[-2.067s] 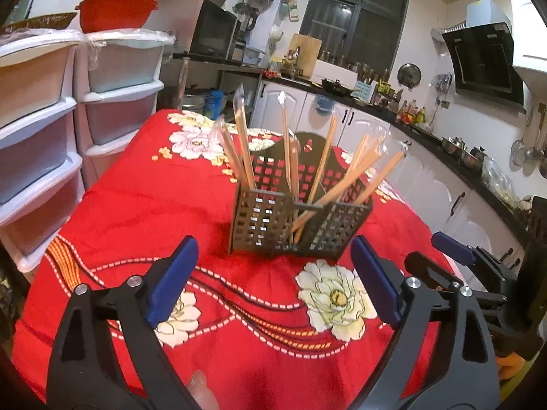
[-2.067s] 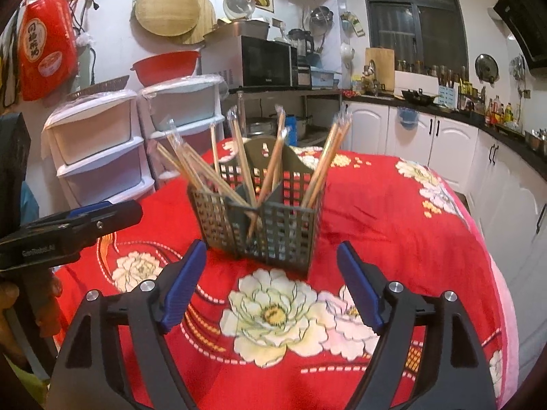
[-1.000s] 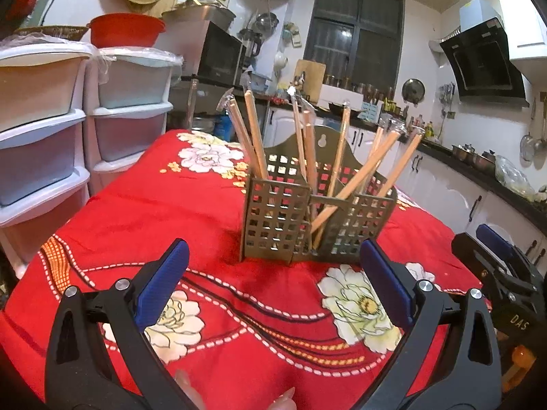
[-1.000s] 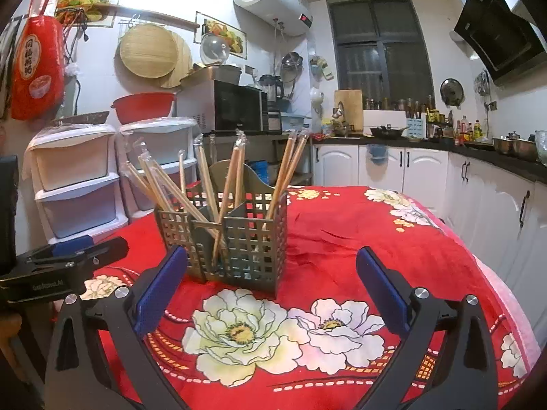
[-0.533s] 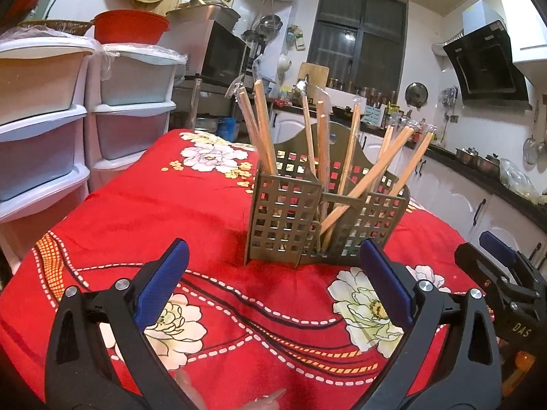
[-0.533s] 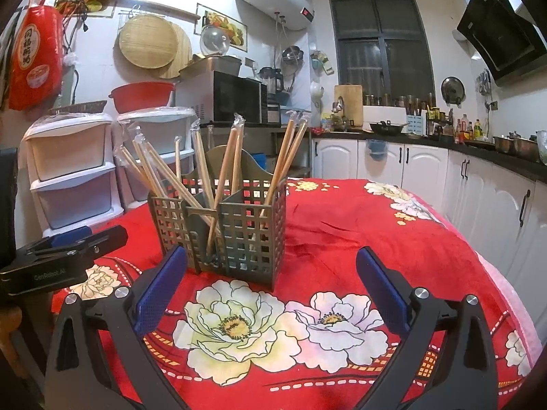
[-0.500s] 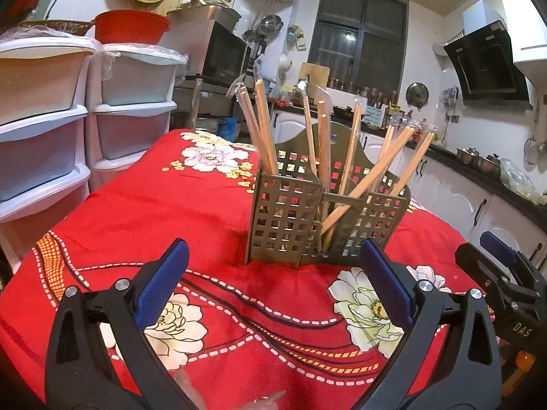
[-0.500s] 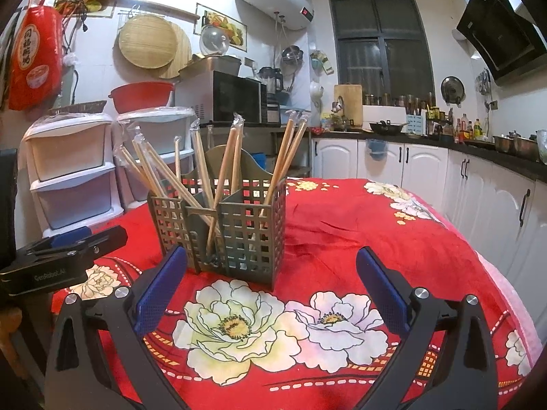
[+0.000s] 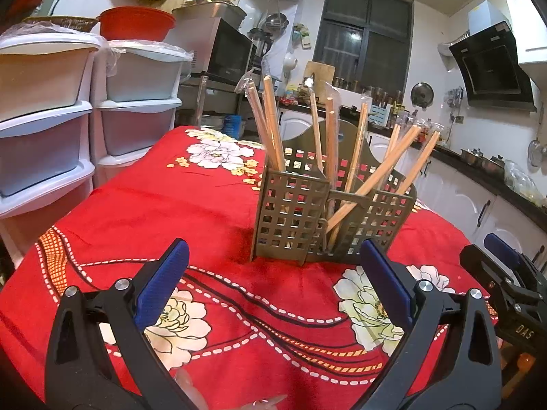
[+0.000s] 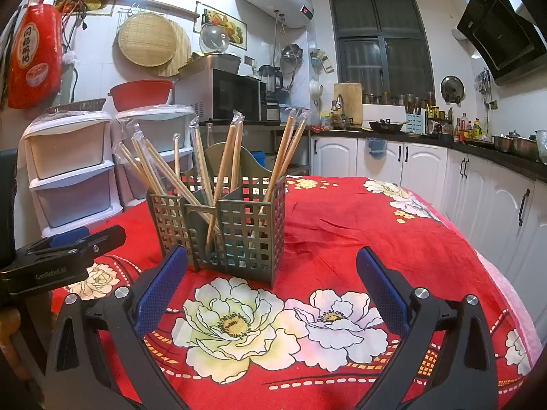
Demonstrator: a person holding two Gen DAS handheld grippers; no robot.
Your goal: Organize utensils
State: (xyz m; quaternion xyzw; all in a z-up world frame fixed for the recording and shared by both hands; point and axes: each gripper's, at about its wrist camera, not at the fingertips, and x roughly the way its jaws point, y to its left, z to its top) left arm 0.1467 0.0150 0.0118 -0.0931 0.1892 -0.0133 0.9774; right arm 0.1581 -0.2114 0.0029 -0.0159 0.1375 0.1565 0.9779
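A red tablecloth (image 10: 359,225) with white flowers bears an olive-grey grid-patterned caddy (image 10: 239,225) of tan chopsticks (image 10: 224,167).

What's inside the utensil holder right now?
The utensil holder contains wrapped wooden chopsticks leaning across its compartments. Their lower ends are hidden by the grid walls.

A: Left wrist view is looking low across the table (image 9: 143,205) from the utensil caddy (image 9: 328,218)'s left-front, facing the window.
B: Right wrist view is sitting right-front, facing the drawers (image 10: 71,171). Both are sharing the near caddy (image 10: 218,229).
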